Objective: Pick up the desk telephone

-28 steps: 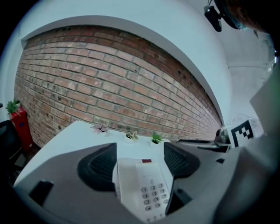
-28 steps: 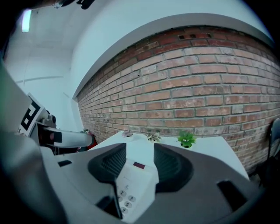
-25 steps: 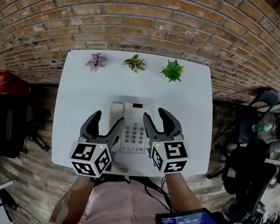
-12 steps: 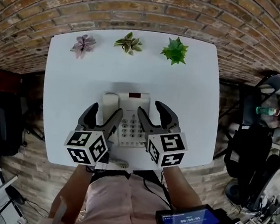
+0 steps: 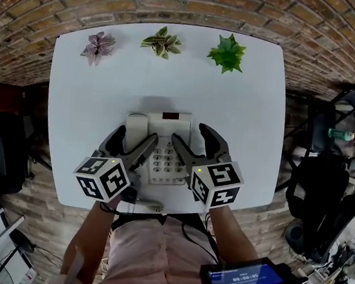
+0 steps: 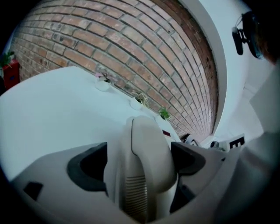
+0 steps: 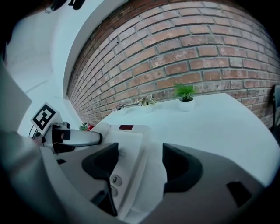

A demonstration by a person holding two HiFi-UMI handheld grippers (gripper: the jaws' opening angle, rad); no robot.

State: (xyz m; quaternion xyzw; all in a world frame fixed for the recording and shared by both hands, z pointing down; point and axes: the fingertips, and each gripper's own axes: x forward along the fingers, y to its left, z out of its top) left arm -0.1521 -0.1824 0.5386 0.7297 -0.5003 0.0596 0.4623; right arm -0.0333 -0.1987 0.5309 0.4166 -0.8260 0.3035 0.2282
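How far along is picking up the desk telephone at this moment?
Done: the approach. The left claw straddles the handset, and the right claw straddles the right edge of the telephone. In hand: both claws' jaws have just been opening, and the pads are not pressing yet. Left: close, then lift. The telephone rests flat on the table.

Desk telephone (image 5: pixel 164 148): cream-white, dark red window. Table (image 5: pixel 243 113): plain white. Brick wall (image 5: pixel 180 0): red-brown, pale mortar lines. 3 plants: pink-purple plant (image 5: pixel 98 46), green-and-cream variegated plant (image 5: pixel 162 42), bright green plant (image 5: pixel 227 52). Left gripper (image 5: pixel 134 137), right gripper (image 5: pixel 191 133): grey, black pads, black-and-white square markers.
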